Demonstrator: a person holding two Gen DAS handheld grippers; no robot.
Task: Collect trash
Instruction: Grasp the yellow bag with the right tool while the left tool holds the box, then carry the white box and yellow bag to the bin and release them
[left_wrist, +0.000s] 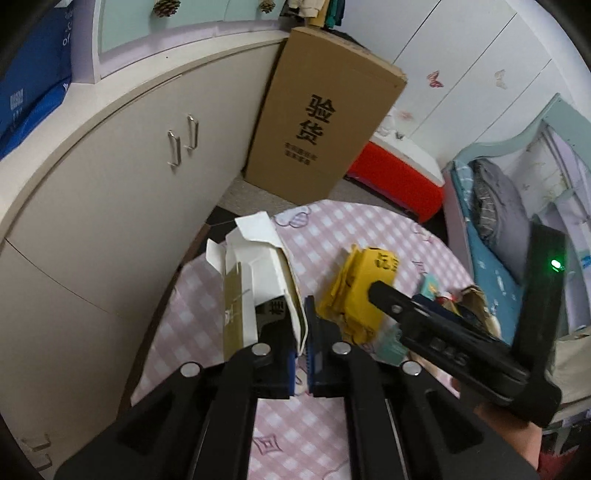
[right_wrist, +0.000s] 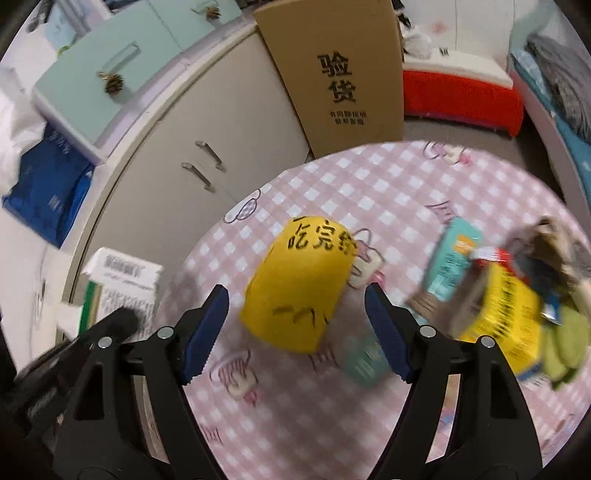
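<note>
My left gripper (left_wrist: 302, 328) is shut on the edge of an opened white carton (left_wrist: 258, 280) and holds it above the left side of the pink checked table (left_wrist: 332, 229). The carton also shows at the left of the right wrist view (right_wrist: 125, 284). A crumpled yellow carton (right_wrist: 299, 284) lies on the table. My right gripper (right_wrist: 295, 317) is open, its jaws either side of the yellow carton and just above it. In the left wrist view the right gripper (left_wrist: 391, 299) reaches in over the yellow carton (left_wrist: 354, 295).
A heap of trash lies at the table's right: a teal box (right_wrist: 450, 258), a yellow box (right_wrist: 506, 314), green items (right_wrist: 565, 339). A small teal packet (right_wrist: 364, 360) lies near the yellow carton. A cardboard box (right_wrist: 340, 74), red box (right_wrist: 458, 96), cabinet (left_wrist: 110, 206) and bed (left_wrist: 495, 221) surround the table.
</note>
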